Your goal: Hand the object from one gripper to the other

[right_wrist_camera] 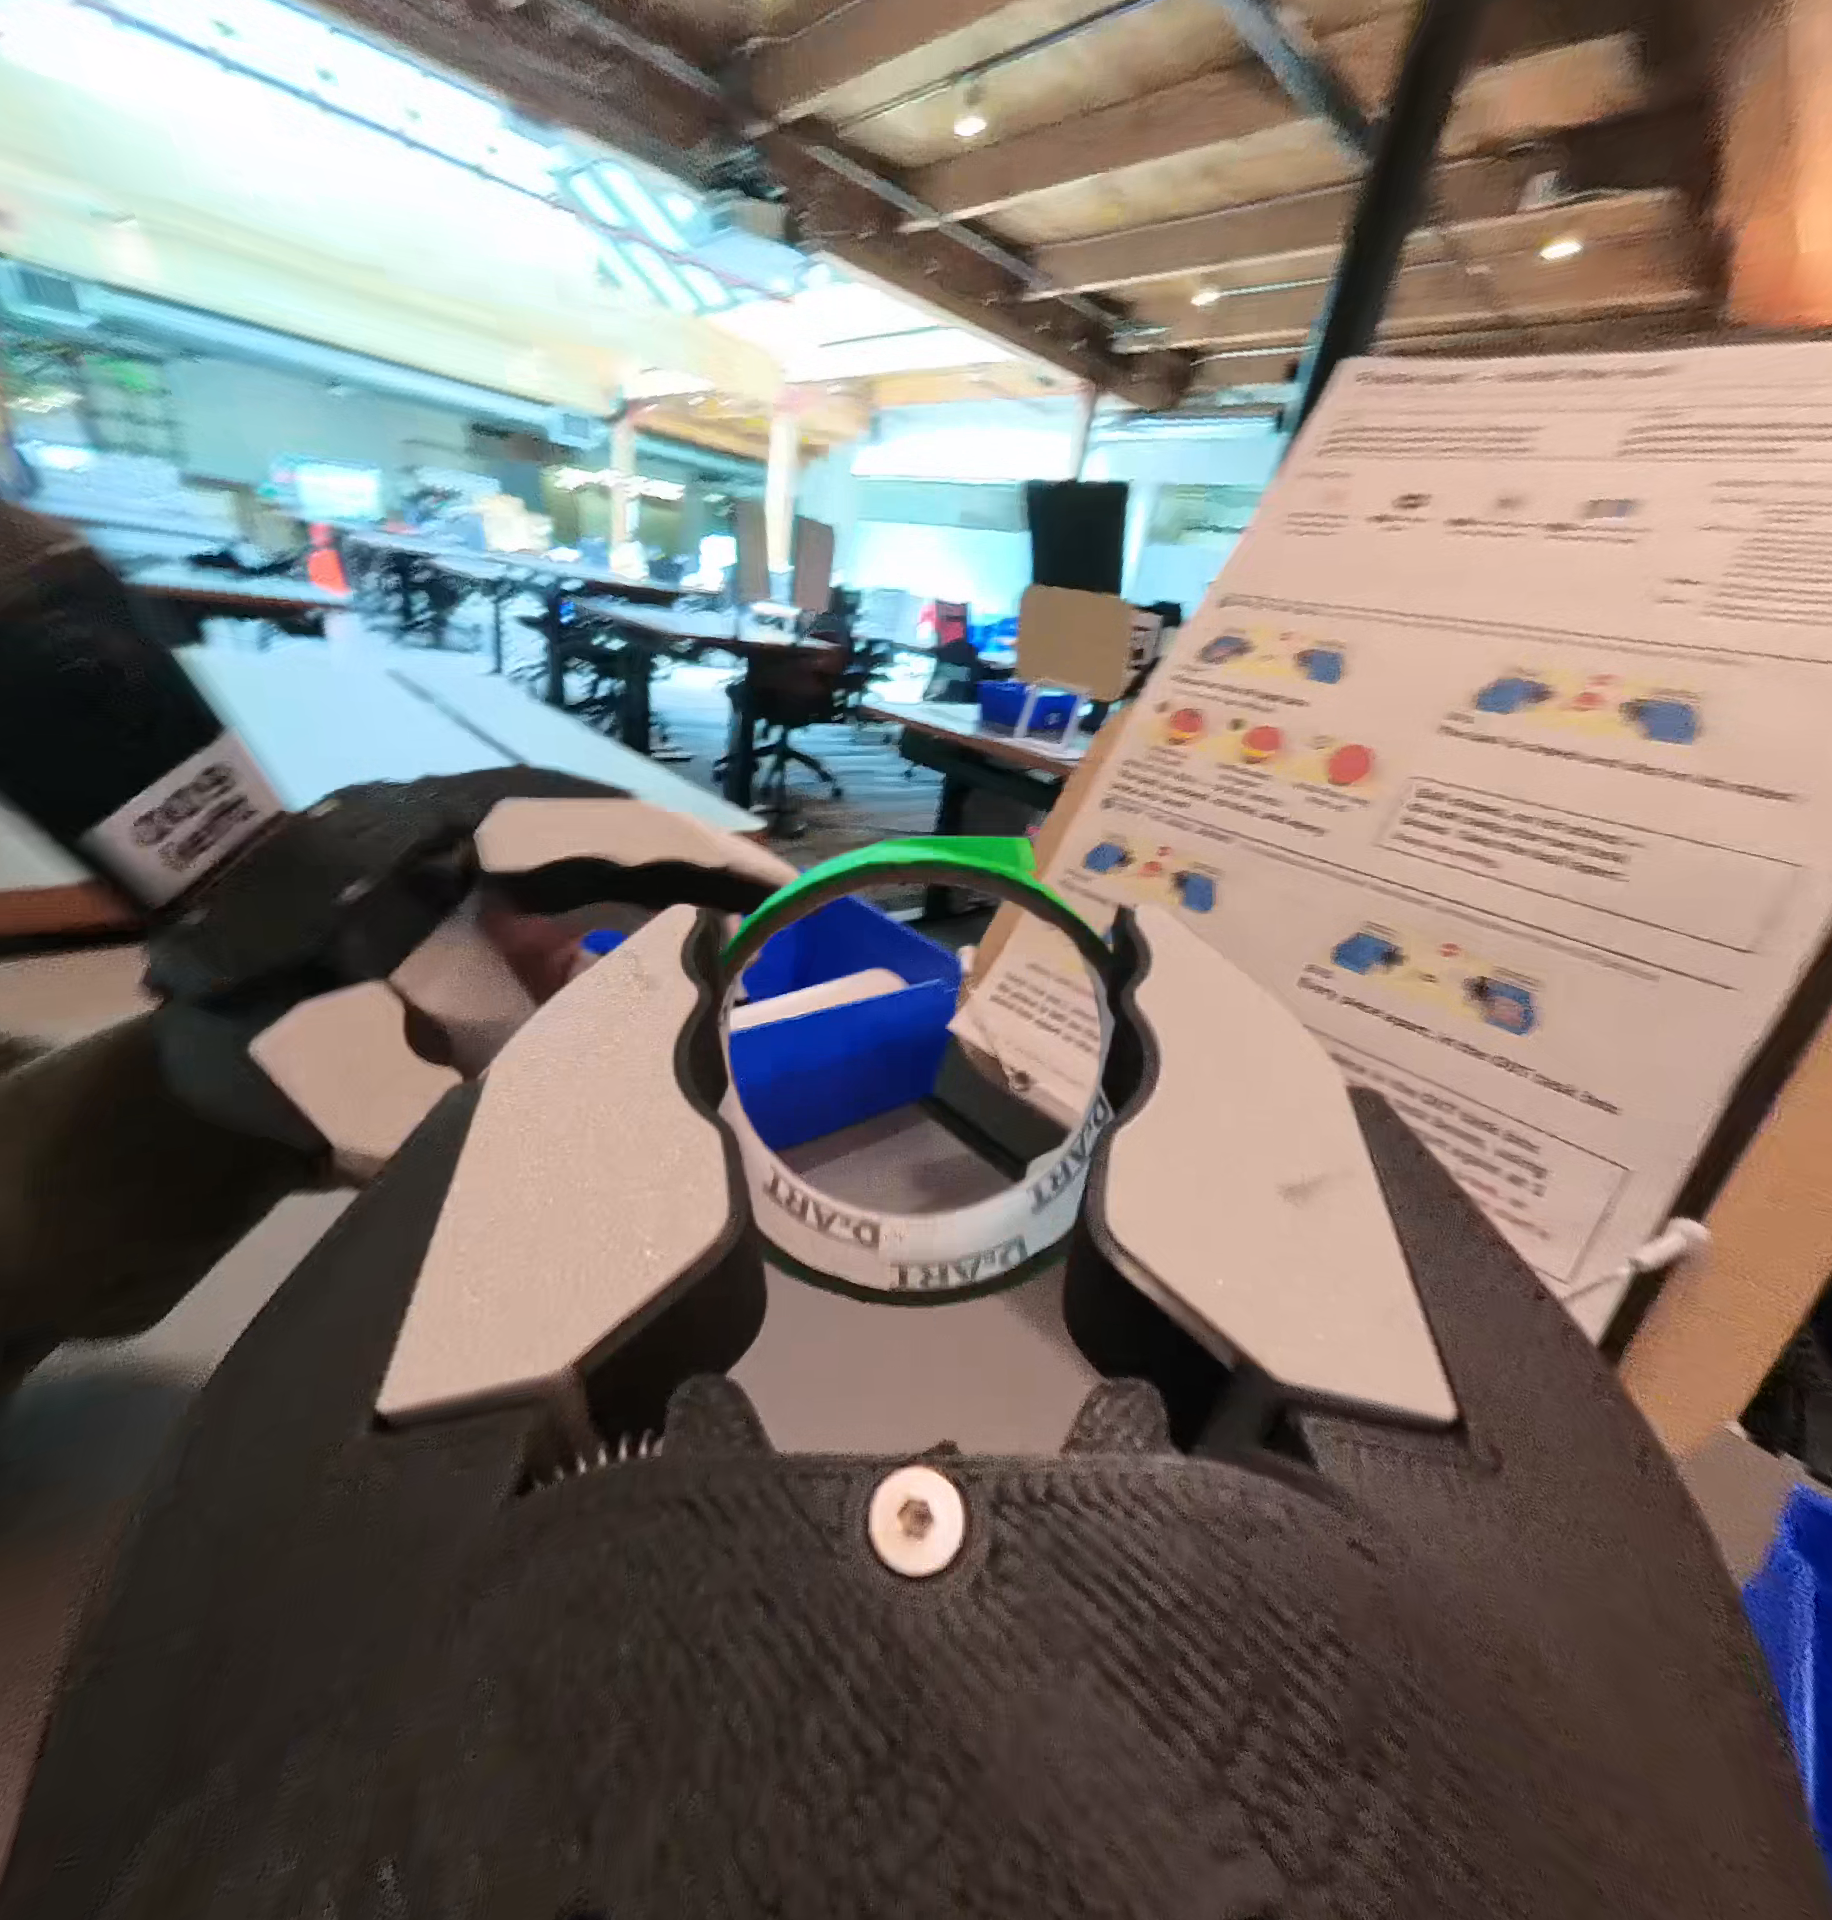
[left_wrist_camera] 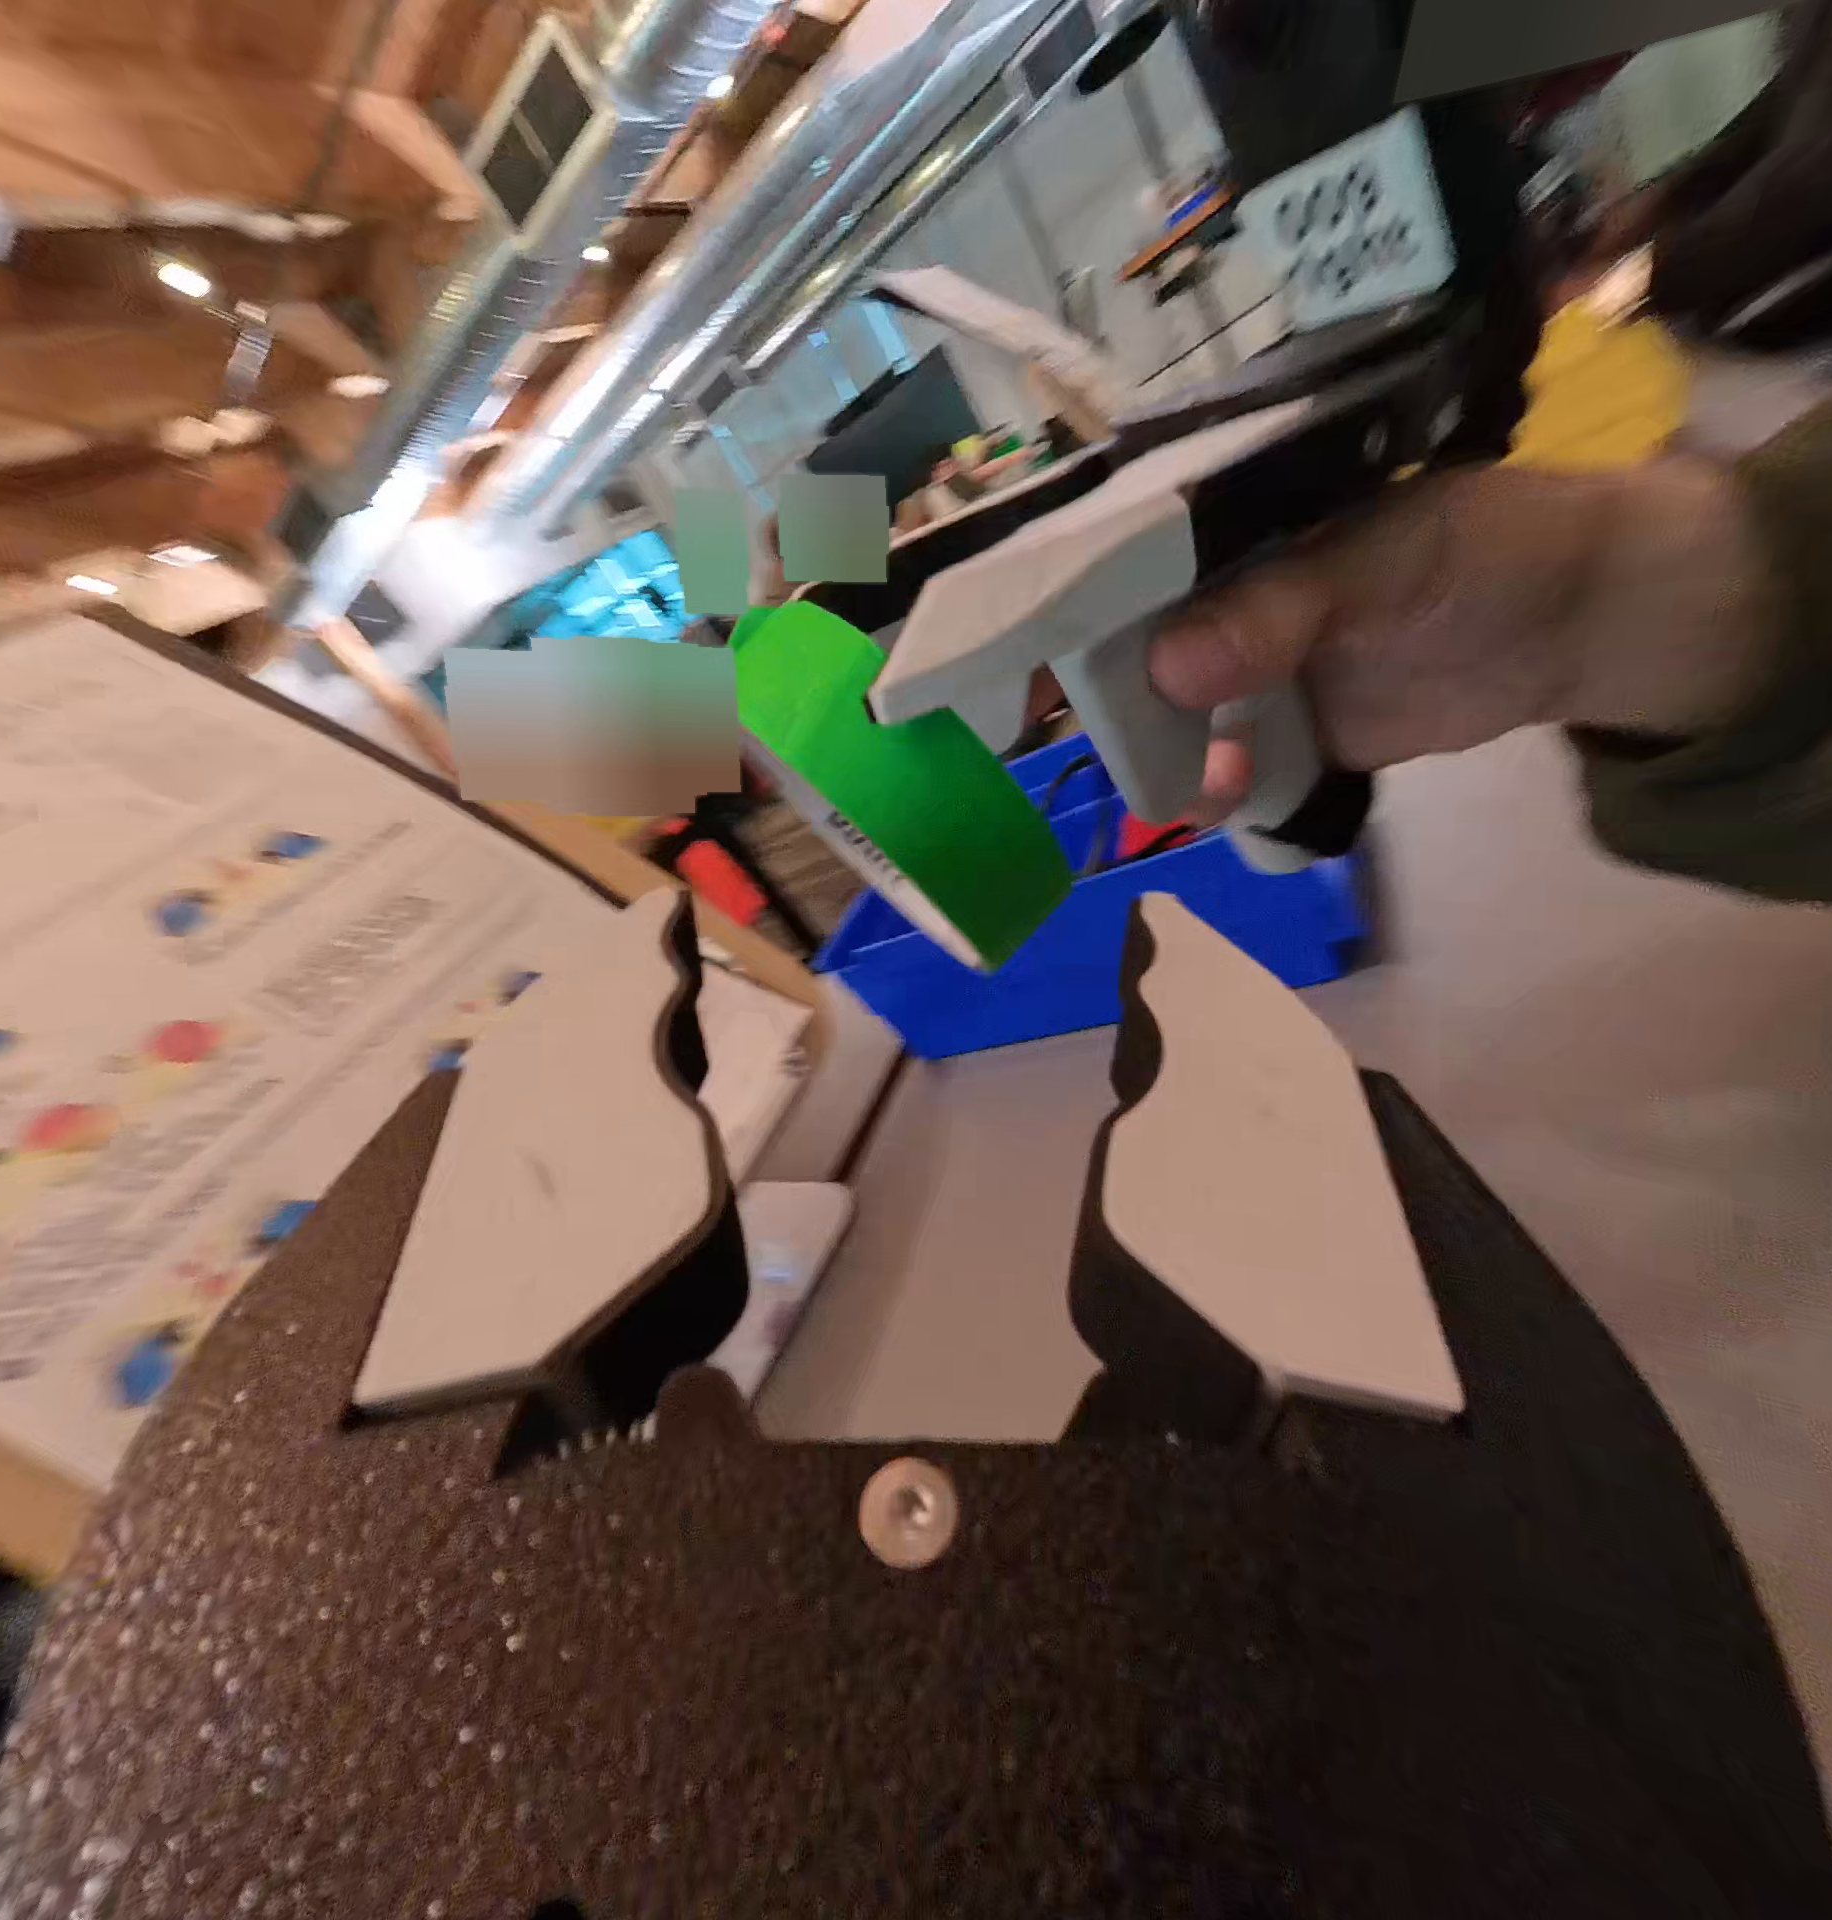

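A green tape roll (left_wrist_camera: 891, 790) with a white printed inner liner is held in the air. My right gripper (right_wrist_camera: 914, 935) is shut on the roll (right_wrist_camera: 891, 862), one finger on each side of the ring. In the left wrist view the right gripper (left_wrist_camera: 850, 727) comes in from the upper right, gripped by a person's hand (left_wrist_camera: 1463, 623). My left gripper (left_wrist_camera: 910, 914) is open and empty, its fingertips just below and short of the roll. In the right wrist view the left gripper (right_wrist_camera: 579, 935) sits at the left, close beside the roll, jaws apart.
A blue bin (left_wrist_camera: 1047, 987) stands on the grey table behind the roll; it also shows through the ring (right_wrist_camera: 839, 1049). A cardboard-backed instruction sheet (left_wrist_camera: 216, 935) leans upright close by (right_wrist_camera: 1463, 779). Another blue bin (right_wrist_camera: 1826, 1662) is at the lower right edge. The gap from one gripper's tips to the other's is roughly 5 cm.
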Available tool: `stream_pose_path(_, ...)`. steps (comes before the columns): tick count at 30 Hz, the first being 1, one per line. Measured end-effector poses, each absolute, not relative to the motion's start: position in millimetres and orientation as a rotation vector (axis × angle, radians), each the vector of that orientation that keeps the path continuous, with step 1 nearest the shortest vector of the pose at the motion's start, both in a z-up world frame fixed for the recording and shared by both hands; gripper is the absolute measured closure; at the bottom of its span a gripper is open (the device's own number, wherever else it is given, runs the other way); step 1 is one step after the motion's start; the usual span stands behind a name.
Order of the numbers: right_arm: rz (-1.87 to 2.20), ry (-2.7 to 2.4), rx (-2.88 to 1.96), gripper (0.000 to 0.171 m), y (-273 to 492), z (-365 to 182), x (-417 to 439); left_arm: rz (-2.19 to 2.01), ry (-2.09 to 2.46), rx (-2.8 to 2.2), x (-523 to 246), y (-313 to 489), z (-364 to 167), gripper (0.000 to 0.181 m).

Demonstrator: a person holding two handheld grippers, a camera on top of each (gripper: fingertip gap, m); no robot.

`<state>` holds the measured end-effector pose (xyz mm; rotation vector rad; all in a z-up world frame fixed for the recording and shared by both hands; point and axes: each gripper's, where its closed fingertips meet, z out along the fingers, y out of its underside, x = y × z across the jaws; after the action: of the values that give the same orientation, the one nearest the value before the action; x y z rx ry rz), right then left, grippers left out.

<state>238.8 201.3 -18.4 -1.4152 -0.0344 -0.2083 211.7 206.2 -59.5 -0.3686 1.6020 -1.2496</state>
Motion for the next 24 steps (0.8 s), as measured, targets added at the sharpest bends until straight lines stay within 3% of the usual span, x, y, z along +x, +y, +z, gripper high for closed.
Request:
stream_pose_path(2,-0.227,0.007,-1.404,0.104,201,-17,241,-1.124,1.594,-0.34,216,204,-62,0.131)
stream_pose_path(4,-0.263,-0.067,-1.309,0.171,195,-7,231,-1.101,1.617,-0.375,221,200,-66,0.131)
stream_pose_path(8,-0.209,-0.005,-1.587,0.162,209,-55,249,-1.289,1.642,-0.659,240,202,-84,0.135)
stream_pose_path(12,-0.167,-0.007,-1.865,0.142,172,-71,255,-1.038,1.838,-0.735,238,231,-111,0.131)
stream_pose_path(18,-0.214,0.16,-2.053,0.125,158,-124,303,-1.105,1.882,-1.069,242,261,-138,0.131)
stream_pose_path(24,-0.404,0.105,-2.26,0.115,158,-172,324,-0.944,1.964,-1.039,242,263,-155,0.132)
